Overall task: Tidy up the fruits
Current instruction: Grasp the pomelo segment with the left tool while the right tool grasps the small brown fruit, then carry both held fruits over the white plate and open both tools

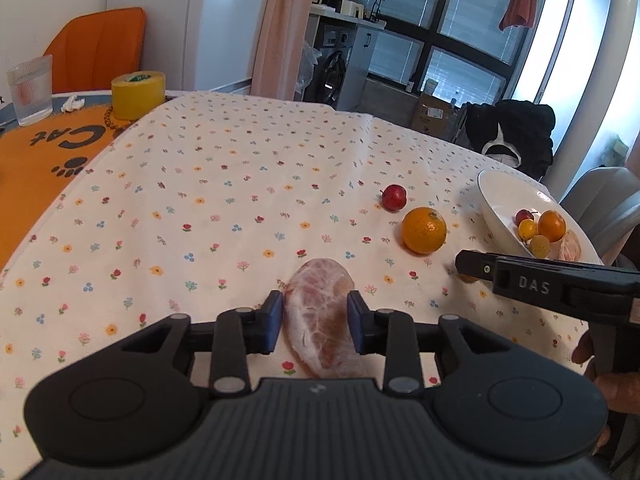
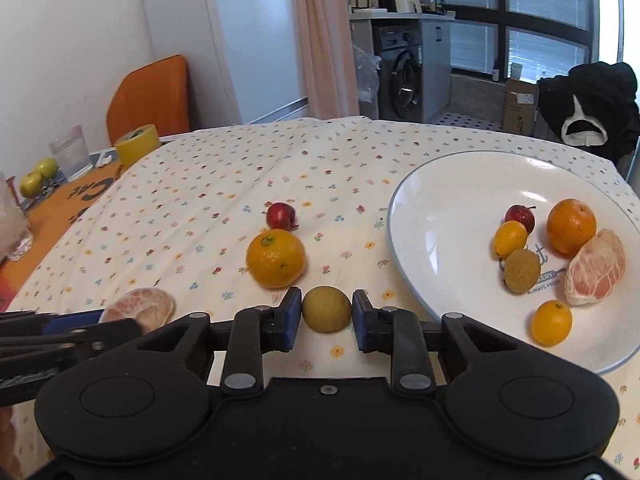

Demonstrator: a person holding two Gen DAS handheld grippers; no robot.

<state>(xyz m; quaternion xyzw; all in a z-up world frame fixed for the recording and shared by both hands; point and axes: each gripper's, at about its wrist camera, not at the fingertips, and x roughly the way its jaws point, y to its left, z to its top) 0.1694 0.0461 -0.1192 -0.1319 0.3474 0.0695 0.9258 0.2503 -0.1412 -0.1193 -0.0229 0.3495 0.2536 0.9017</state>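
Note:
My left gripper (image 1: 316,320) has its blue pads pressed on both sides of a peeled pink pomelo segment (image 1: 320,344) that lies on the flowered tablecloth. My right gripper (image 2: 327,318) is closed around a small round brown-green fruit (image 2: 327,309) at table level, just left of the white plate (image 2: 440,220). The plate holds an orange (image 2: 571,226), another pomelo segment (image 2: 596,268), a small red fruit (image 2: 520,218) and several small round fruits. Loose on the cloth are an orange (image 2: 275,258) and a small red fruit (image 2: 281,216) behind it.
At the far left stand a yellow tape roll (image 1: 138,94) and a ribbed glass (image 1: 30,90) on an orange mat, with two green apples (image 2: 38,176) nearby. An orange chair (image 1: 100,48) is behind them. A black garment (image 1: 512,136) hangs beyond the table's far right edge.

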